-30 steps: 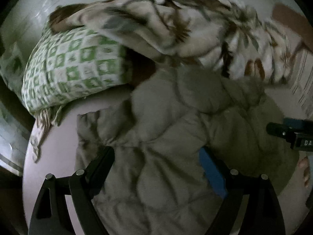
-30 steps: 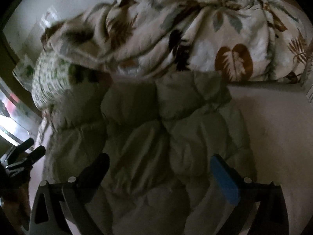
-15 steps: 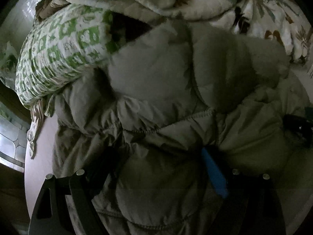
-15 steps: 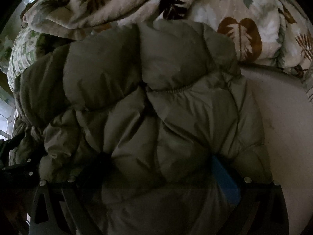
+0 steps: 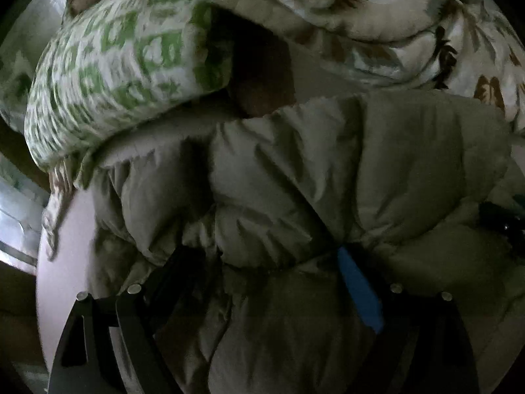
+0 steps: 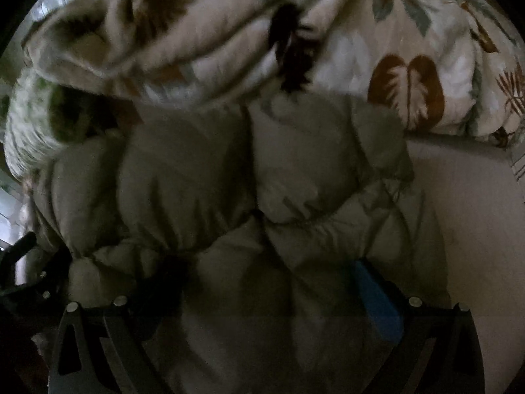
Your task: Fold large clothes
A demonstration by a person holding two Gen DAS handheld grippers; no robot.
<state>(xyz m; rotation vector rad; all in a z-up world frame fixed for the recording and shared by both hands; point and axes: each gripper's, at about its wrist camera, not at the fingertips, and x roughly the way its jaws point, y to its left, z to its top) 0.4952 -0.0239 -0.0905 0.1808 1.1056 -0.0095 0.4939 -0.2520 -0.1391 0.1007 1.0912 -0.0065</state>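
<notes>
Left wrist view: the left hand-held gripper (image 5: 262, 262) and right hand-held gripper (image 6: 265, 272) each stand spread wide, padded jacket (image 5: 328, 197) bulging between their fingers.

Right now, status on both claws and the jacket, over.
Left claw and right claw open, pressed into the bunched grey-green quilted puffer jacket. Leaf-print duvet and green-patterned pillow crowd its far edge.

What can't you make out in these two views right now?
- Left gripper fingertips: left wrist view, buried in the jacket, so the grip is unclear.
- Right gripper fingertips: right wrist view, likewise sunk in padding.
- Jacket sleeves, collar, hem: both views, bunched up and cut off by the lower edge.
- Pillow: right wrist view, blurred and partly under the blanket.
</notes>
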